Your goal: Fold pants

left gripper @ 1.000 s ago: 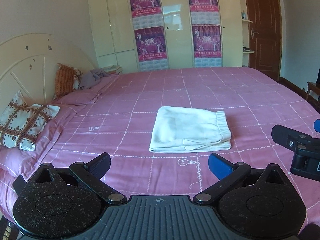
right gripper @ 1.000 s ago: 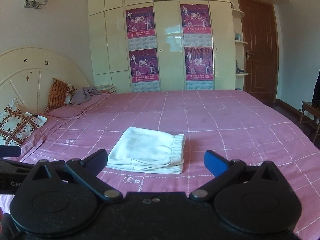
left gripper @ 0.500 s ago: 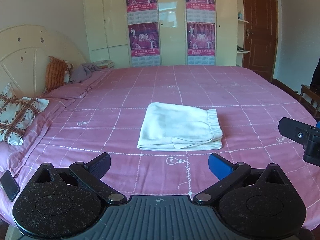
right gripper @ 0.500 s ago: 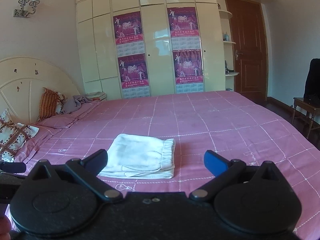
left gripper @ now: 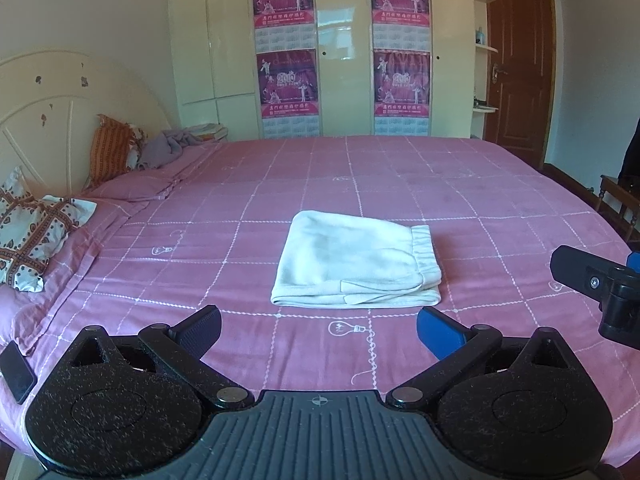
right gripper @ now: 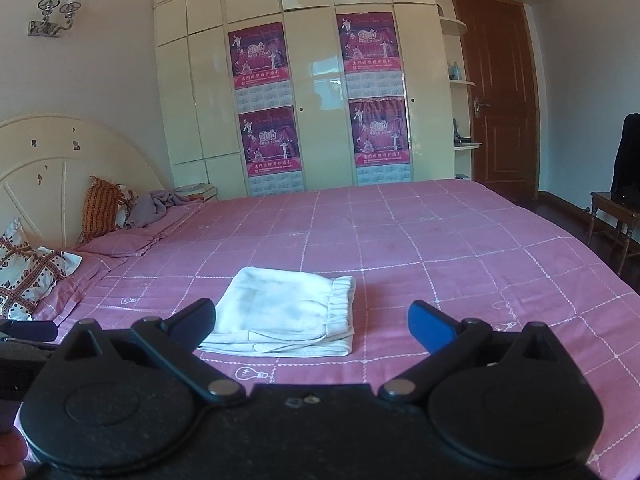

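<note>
White pants (left gripper: 356, 262) lie folded into a neat rectangle on the pink bedspread (left gripper: 460, 184), elastic waistband at the right end. My left gripper (left gripper: 318, 326) hangs open just short of the fold's near edge, nothing between its fingers. In the right wrist view the same pants (right gripper: 286, 312) sit ahead and slightly left, and my right gripper (right gripper: 310, 320) is open and empty above the bed's near side. Part of the right gripper's body (left gripper: 600, 288) shows at the right edge of the left wrist view.
Patterned pillows (left gripper: 36, 240) and an orange cushion (left gripper: 110, 152) lie along the cream headboard (left gripper: 60, 92) on the left. A dark phone (left gripper: 16, 372) rests at the bed's near-left edge. A wardrobe with posters (left gripper: 288, 80), a brown door (left gripper: 516, 68) and a wooden chair (right gripper: 616, 220) stand beyond.
Both grippers have drawn back and risen a little from the folded pants, staying open. The pants have not moved.
</note>
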The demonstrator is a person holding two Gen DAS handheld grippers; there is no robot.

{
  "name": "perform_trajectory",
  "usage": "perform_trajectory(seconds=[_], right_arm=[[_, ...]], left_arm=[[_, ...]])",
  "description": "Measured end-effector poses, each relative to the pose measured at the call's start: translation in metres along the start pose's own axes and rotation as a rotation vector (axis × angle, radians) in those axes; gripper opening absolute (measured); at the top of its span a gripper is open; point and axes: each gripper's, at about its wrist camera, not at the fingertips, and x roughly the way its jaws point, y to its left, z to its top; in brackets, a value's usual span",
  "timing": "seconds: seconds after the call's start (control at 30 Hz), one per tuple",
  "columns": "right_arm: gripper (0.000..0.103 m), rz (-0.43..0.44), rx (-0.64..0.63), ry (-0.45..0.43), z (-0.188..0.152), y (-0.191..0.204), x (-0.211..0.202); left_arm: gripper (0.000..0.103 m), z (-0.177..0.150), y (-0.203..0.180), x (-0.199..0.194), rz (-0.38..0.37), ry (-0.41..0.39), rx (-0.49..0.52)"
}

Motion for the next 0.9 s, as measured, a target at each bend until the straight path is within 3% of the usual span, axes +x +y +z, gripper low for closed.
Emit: perform_trajectory(seconds=[0.9], right_arm=[[0.103, -0.019, 0.021, -0.008, 0.0026, -0.0025, 0.0007]], left_arm=[[0.103, 0.0038, -0.0049, 0.0019, -0.001, -0.009, -0.003]])
